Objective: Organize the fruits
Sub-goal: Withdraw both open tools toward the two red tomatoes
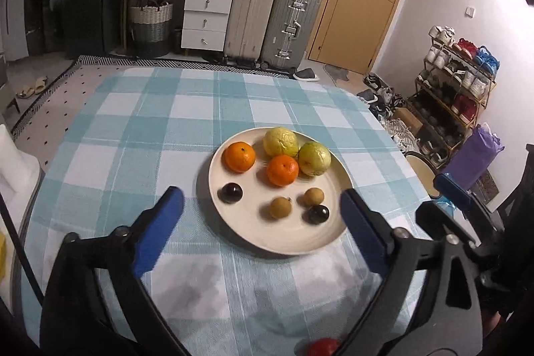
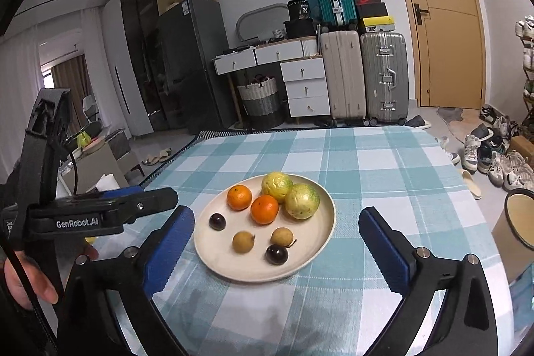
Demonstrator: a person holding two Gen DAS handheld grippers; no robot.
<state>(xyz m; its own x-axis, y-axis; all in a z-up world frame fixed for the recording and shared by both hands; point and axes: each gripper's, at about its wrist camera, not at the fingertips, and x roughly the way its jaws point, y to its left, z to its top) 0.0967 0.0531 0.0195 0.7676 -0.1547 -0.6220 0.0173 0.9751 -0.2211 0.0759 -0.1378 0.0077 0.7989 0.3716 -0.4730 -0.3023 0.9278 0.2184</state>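
Hovering over the checked table (image 1: 133, 129), the left claw (image 1: 262, 206) and the right claw (image 2: 277, 227) both gape wide with nothing between their blue fingers; just beyond sits the cream plate (image 2: 320, 242) (all the fruit is on it); two dark plums (image 2: 277, 254) and two longans (image 2: 243, 242) lie nearest, two oranges (image 2: 264, 209) mid-plate, two yellow-green guavas (image 2: 302, 201) farthest; suitcases (image 2: 363, 75) stand by the far wall.

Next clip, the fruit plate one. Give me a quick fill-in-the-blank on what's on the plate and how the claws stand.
1. The plate holds ___ oranges.
2. The two yellow-green fruits sit on the plate's ___ side, away from the cameras.
3. The left claw and right claw are both ___, holding nothing.
4. The tablecloth has a ___ pattern.

Missing words: two; far; open; checked
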